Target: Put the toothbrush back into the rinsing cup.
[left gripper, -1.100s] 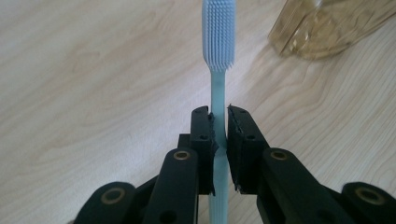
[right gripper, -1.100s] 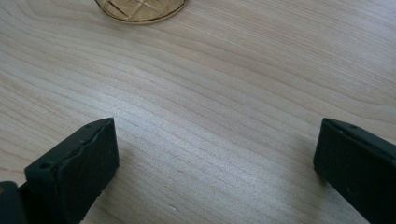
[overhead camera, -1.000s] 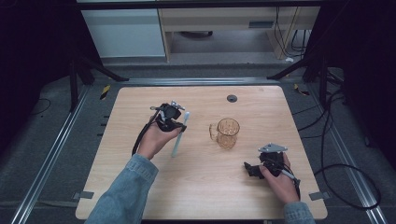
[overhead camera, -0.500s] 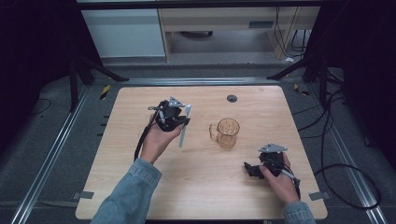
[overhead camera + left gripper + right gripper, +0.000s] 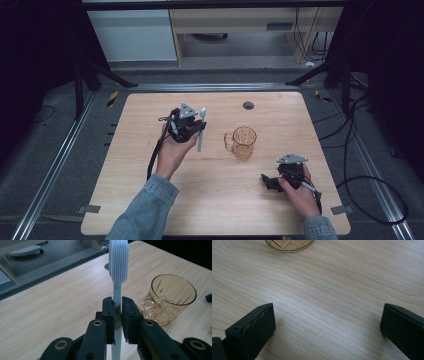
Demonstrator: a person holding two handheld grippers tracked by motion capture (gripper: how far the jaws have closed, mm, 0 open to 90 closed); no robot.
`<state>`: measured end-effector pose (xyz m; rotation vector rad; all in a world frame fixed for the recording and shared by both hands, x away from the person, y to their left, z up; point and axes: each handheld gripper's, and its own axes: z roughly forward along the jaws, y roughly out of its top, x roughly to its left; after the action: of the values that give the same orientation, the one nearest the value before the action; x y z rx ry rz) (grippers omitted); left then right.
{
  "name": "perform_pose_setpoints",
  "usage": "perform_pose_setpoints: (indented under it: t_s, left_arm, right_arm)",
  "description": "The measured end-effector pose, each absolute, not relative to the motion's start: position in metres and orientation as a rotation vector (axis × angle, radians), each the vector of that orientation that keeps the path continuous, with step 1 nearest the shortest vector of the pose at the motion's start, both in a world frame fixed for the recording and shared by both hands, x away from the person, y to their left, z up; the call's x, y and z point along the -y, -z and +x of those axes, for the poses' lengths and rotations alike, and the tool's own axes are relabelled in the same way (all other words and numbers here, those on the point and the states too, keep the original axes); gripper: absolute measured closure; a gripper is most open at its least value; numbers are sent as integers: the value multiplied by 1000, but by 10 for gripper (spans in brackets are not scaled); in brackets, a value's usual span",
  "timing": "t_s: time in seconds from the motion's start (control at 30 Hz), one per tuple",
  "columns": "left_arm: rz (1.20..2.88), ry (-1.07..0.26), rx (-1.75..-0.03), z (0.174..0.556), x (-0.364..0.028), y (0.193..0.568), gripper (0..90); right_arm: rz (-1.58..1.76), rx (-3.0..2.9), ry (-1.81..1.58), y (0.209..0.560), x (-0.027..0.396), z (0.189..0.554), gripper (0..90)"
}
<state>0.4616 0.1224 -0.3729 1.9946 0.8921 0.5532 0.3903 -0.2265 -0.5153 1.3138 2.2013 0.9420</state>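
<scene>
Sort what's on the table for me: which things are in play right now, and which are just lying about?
In play:
- toothbrush, clamped in the left tool
- amber glass mug, beside it
- right tool, open, resting on the table

Lying about:
- round cable port

A light wooden table (image 5: 150,200) with rounded corners fills the middle of the frame on dark grey floor (image 5: 45,150); metal rails (image 5: 50,175) flank it; pale cabinets (image 5: 135,35) stand along the top; black cables (image 5: 370,200) trail at right.
</scene>
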Motion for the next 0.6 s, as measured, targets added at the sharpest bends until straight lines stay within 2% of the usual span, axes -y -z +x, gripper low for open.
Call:
perform_pose_setpoints:
  t_s: [0.6]
  left_arm:
    - [1855, -602, -829, 454, -114, 377, 808]
  right_arm:
    - [1306, -2204, -941, 515, 226, 390, 4]
